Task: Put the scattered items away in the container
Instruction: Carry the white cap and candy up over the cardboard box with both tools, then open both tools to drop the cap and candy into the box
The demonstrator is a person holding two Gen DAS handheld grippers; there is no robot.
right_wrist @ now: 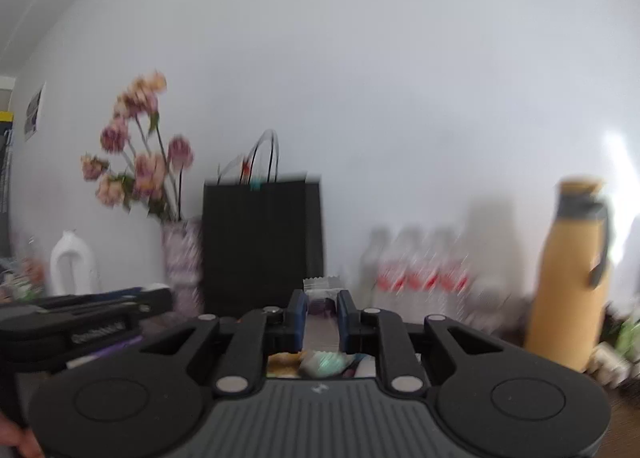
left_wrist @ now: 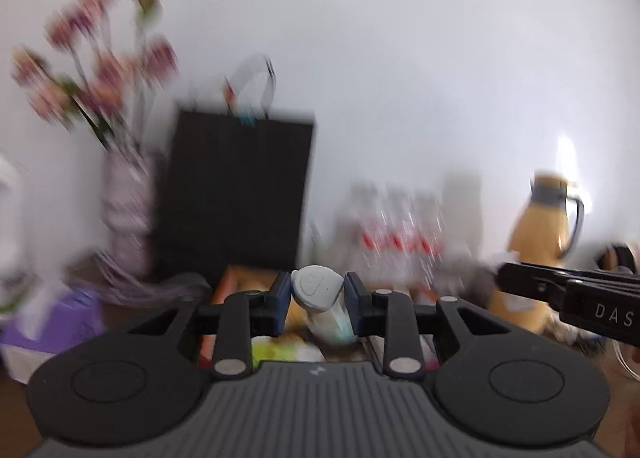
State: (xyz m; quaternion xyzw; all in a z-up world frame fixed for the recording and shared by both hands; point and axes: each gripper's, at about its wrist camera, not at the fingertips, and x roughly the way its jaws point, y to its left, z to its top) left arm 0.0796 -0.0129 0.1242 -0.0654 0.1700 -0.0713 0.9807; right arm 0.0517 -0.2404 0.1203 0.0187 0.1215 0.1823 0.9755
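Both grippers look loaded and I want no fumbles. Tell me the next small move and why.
Probably lower the left gripper toward the container just beneath it and release there. Its fingers clamp a pale, white-capped tube held above colourful items already lying below. The right gripper grips a small sealed packet and could follow. Blur hides the container's rim, so go slowly.

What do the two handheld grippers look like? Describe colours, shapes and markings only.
Both the left gripper and the right gripper look alike: matte black linkage arms with silver round pivot pins, two large black round discs, a grey ribbed body with a small white logo, and dark blue finger pads. White lettering marks their sides.
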